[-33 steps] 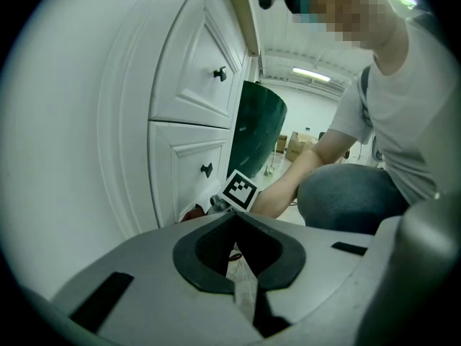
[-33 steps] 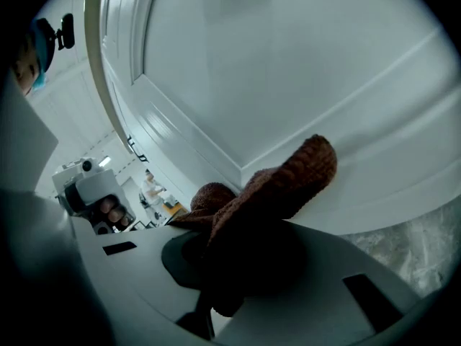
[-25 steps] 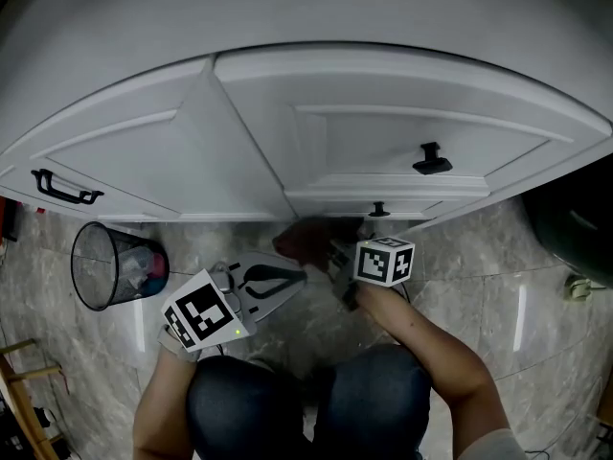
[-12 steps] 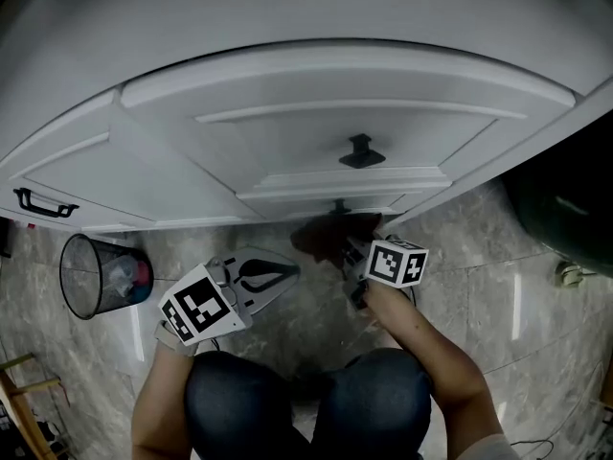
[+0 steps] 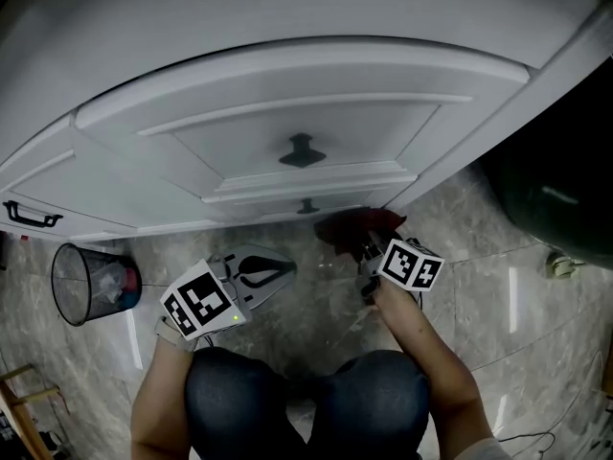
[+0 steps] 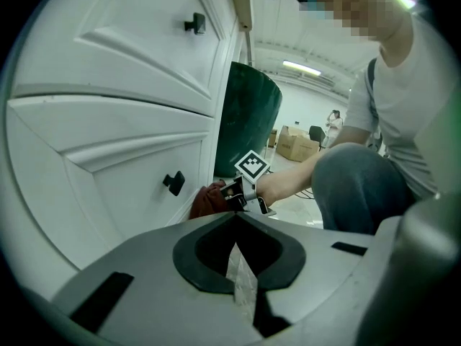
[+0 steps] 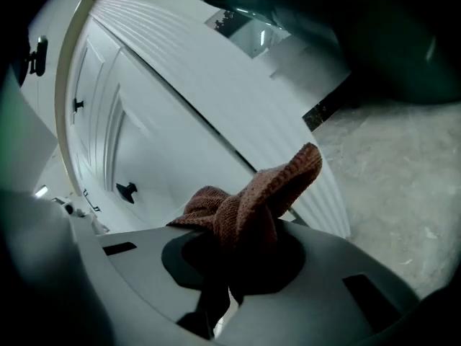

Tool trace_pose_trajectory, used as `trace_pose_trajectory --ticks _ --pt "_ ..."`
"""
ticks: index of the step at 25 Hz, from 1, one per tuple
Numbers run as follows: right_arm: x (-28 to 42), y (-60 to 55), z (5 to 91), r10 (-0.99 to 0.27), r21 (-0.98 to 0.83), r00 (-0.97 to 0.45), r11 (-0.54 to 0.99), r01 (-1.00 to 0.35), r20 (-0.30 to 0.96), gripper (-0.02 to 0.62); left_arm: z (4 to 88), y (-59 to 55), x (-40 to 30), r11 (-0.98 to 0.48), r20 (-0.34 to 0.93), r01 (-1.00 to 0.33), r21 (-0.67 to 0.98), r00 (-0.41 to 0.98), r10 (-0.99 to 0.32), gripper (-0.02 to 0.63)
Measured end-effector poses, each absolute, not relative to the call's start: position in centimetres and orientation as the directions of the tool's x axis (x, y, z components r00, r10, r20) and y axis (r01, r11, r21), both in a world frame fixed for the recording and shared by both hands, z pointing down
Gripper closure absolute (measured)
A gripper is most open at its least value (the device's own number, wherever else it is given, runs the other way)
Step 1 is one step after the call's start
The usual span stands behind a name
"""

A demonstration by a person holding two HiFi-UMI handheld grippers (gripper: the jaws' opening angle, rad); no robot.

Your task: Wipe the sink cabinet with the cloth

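Note:
The white sink cabinet (image 5: pixel 287 94) fills the top of the head view, with a black knob (image 5: pixel 301 150) on its door. A red-brown cloth (image 5: pixel 356 226) is pressed against the cabinet's bottom edge, to the right of a small lower knob (image 5: pixel 307 205). My right gripper (image 5: pixel 371 247) is shut on this cloth (image 7: pixel 252 197), which bunches up out of its jaws. My left gripper (image 5: pixel 290 270) hangs shut and empty over the floor, left of the cloth and apart from the cabinet. From the left gripper view the cloth (image 6: pixel 209 199) and the right gripper (image 6: pixel 234 193) show at the cabinet's foot.
A wire waste bin (image 5: pixel 91 281) stands on the marble floor at the left. A large dark green container (image 5: pixel 551 190) sits right of the cabinet's corner. A black bar handle (image 5: pixel 26 216) is on the far-left door. The person's knees are at the bottom.
My right gripper has slid the cloth rightward along the cabinet's bottom edge, from left of the small lower knob to right of it. The left gripper has barely moved.

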State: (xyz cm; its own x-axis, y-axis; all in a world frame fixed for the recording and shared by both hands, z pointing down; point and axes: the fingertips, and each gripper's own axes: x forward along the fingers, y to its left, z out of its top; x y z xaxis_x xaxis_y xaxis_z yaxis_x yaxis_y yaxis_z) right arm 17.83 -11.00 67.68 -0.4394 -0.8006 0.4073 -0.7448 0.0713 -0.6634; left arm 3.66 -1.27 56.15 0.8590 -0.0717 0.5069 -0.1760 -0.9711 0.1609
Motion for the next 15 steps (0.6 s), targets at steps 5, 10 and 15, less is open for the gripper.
trace_pose_trajectory --ticks 5,10,15 --pt "19.7 -10.9 66.6 -0.825 -0.625 -0.386 0.052 -0.779 0.412 0.538 56.5 -1.5 4.3 -0.971 0.512 -0.175 0.160 0.856 -0.069 0.597" --pt "20.2 -10.8 64.9 -0.842 -0.607 -0.359 0.048 -0.793 0.402 0.538 57.1 -1.5 3.9 -0.971 0.527 -0.177 0.163 0.847 -0.066 0.597" --pt "20.1 -10.7 60.4 -0.855 -0.609 -0.379 0.097 -0.787 0.354 0.538 57.0 -1.3 3.3 -0.969 0.520 -0.177 0.175 0.852 -0.062 0.597"
